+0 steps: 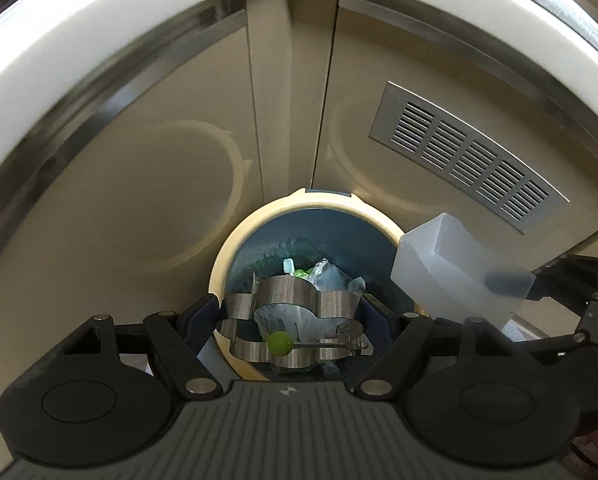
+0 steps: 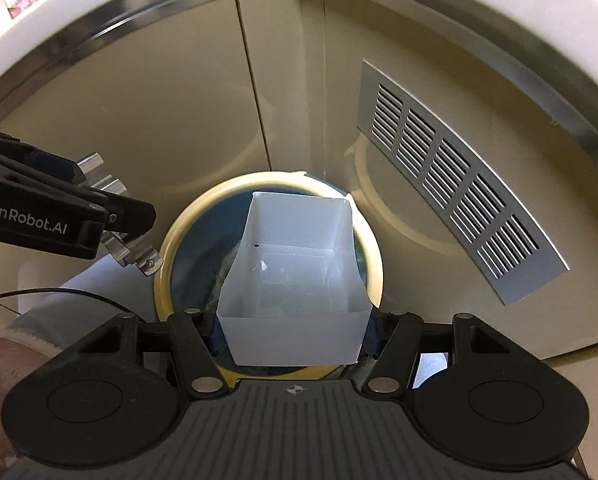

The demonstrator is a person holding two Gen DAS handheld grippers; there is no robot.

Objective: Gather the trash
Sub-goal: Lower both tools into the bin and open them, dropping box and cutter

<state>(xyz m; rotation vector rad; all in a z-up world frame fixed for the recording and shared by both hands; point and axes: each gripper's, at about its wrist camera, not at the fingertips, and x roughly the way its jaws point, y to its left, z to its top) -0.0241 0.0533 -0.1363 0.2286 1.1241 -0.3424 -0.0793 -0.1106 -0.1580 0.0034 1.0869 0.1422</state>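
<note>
A round bin (image 1: pixel 227 248) with a cream rim and a blue liner stands on the floor against the cabinet, with crumpled plastic trash (image 1: pixel 323 276) inside. My left gripper (image 1: pixel 291 320) is right above its mouth, shut on a flower-shaped metal ring mould (image 1: pixel 291 292) that has a green ball handle (image 1: pixel 279 343). My right gripper (image 2: pixel 295 334) is shut on a translucent white plastic box (image 2: pixel 295 320), held open side away from the camera over the bin (image 2: pixel 171 248). In the left wrist view the box (image 1: pixel 451 264) hangs at the bin's right rim. The left gripper (image 2: pixel 131 248) shows at the bin's left edge.
Beige cabinet doors rise behind the bin, with a metal vent grille (image 1: pixel 467 152) (image 2: pixel 451 184) on the right door. A white counter edge (image 1: pixel 99 32) runs overhead. A sleeve (image 2: pixel 3 360) and a thin black cable (image 2: pixel 59 292) show at lower left.
</note>
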